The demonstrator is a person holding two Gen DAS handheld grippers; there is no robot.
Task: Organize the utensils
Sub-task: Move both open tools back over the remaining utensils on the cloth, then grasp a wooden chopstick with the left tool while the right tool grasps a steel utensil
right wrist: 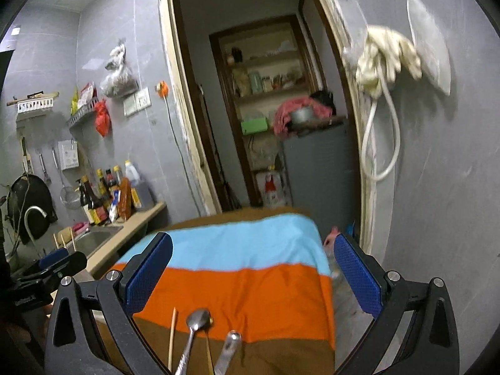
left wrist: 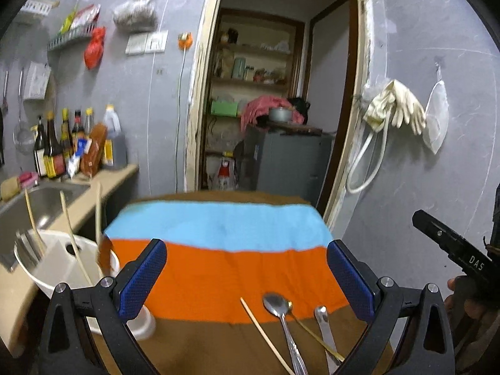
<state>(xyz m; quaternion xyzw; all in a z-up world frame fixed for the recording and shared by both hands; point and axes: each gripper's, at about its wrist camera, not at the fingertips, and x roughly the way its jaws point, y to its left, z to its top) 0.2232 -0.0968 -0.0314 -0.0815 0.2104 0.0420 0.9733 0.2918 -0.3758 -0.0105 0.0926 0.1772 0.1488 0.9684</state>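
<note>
Both grippers spread apart, empty — above striped cloth [left wrist: 225,268].
Spoon [left wrist: 276,306], chopsticks [left wrist: 262,334] on cloth's near edge — white holder [left wrist: 47,262] left of cloth.

The left gripper [left wrist: 247,276] hangs with its jaws spread wide, the blue-padded fingers [left wrist: 142,278] far apart and nothing between them. The right gripper [right wrist: 251,276] is likewise wide open and empty, its blue pads [right wrist: 359,276] angled outward. In the left wrist view the right gripper's black body [left wrist: 453,250] shows at the right edge with part of a hand [left wrist: 459,293] beneath it; in the right wrist view the left gripper sits low at the left edge
</note>
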